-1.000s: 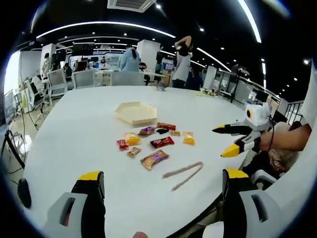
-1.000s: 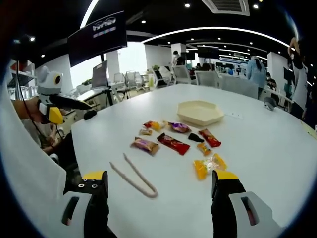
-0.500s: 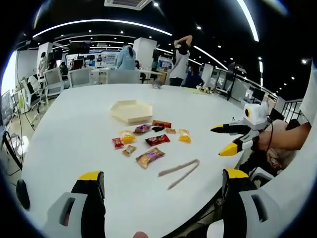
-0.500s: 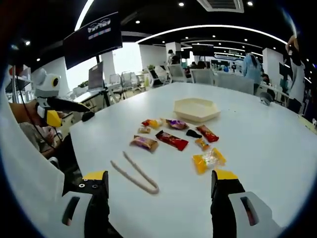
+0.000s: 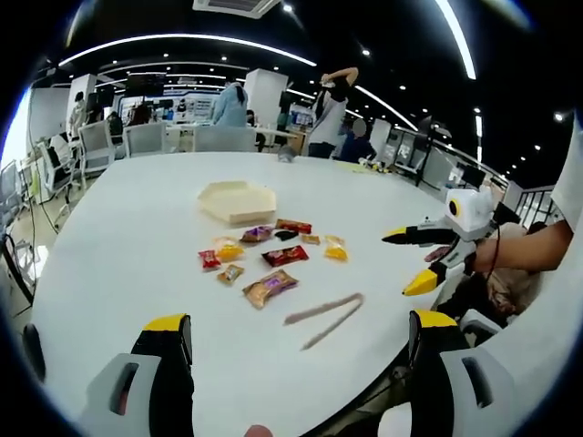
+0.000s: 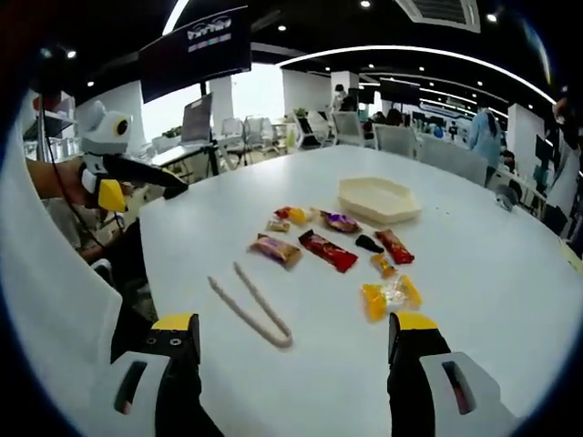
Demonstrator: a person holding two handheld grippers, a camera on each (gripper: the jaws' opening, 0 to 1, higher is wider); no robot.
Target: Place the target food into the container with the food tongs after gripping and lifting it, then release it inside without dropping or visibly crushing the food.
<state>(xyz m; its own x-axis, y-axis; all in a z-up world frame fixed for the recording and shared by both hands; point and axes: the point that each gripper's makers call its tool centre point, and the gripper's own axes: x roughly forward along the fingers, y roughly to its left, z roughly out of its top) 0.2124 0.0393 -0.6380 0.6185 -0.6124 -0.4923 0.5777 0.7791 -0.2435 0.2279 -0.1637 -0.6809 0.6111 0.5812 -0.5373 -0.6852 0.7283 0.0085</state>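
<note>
In the left gripper view, the left gripper (image 5: pixel 291 364) rises from the bottom edge with its jaws spread wide and nothing between them, above the near part of a round white counter (image 5: pixel 118 237). On the counter lie the food tongs (image 5: pixel 325 317), a pale brownish V with its closed end toward the right gripper and its two arms pointing toward this camera's left. Beyond them sits a loose cluster of wrapped snacks: a brown-gold packet (image 5: pixel 270 287) nearest the tongs, a dark red bar (image 5: pixel 284 256), a small red packet (image 5: pixel 208 259), yellow sweets (image 5: pixel 227 247) and an orange-yellow pouch (image 5: pixel 335 250). Further back, apart from the cluster, stands the container (image 5: pixel 237 201), a shallow cream hexagonal tray with nothing visible in it. At the right, the right gripper (image 5: pixel 408 259) hangs off the counter edge, held in a person's hand (image 5: pixel 474 257), its yellow-tipped jaws parted and empty. Chairs, desks and standing people fill the office beyond.

In the right gripper view, the right gripper (image 6: pixel 290 350) shows the same wide, empty jaws. Here the tongs (image 6: pixel 252 308) lie just ahead between them, closed end nearest. The orange-yellow pouch (image 6: pixel 388 296) is close at the right, the dark red bar (image 6: pixel 328 250) and brown-gold packet (image 6: pixel 276 249) mid-counter (image 6: pixel 474 282), the container (image 6: pixel 378 198) behind. At the left, the left gripper (image 6: pixel 137 177) hangs off the counter edge; whether its jaws are parted cannot be told from this angle. A dark overhead screen (image 6: pixel 196 44) hangs above it.
</note>
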